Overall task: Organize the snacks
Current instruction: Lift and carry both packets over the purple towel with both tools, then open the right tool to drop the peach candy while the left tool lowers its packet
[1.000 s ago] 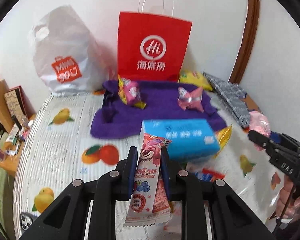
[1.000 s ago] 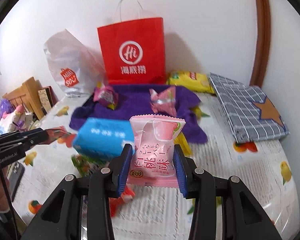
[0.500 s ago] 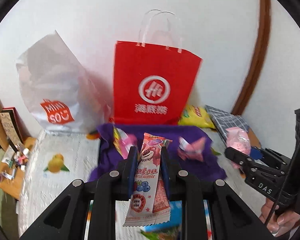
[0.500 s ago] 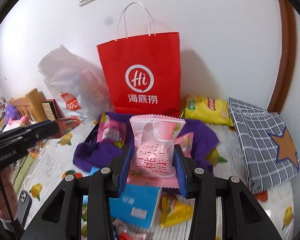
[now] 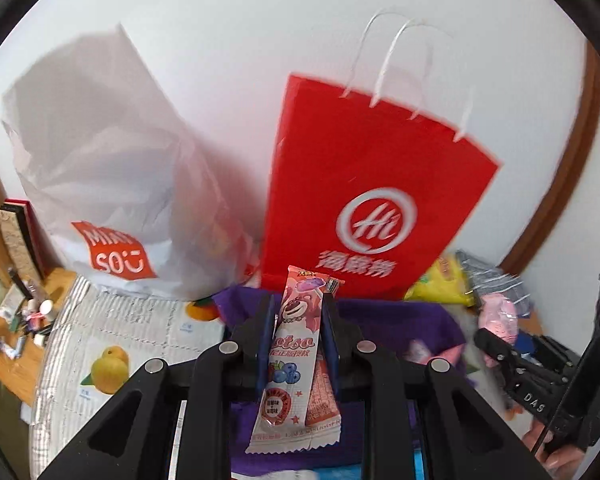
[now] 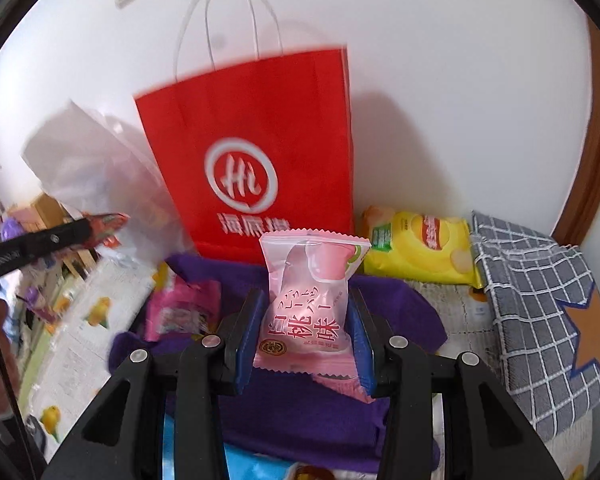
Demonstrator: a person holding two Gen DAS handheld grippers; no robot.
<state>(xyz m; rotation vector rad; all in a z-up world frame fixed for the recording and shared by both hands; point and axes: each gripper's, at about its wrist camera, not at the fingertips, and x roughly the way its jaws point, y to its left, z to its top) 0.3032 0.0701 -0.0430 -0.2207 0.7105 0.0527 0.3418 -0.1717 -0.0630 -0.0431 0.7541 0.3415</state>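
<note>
Left wrist: snack stick (image 5: 296,344) between fingers (image 5: 265,344)

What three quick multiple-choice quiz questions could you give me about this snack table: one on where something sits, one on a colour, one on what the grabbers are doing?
1. Where is the yellow chip bag?
A. right of the red paper bag
B. inside the white plastic bag
C. in a gripper

2. What colour is the cloth under the snacks?
A. green
B. purple
C. orange

3. What is the right gripper doing?
A. hanging open
B. clamping a pink peach packet
C. pulling the bag's handles

Answers: 1 A, it lies against the wall beside the bag. 2 B, purple folds show. 3 B, both pads press the packet's sides.
</note>
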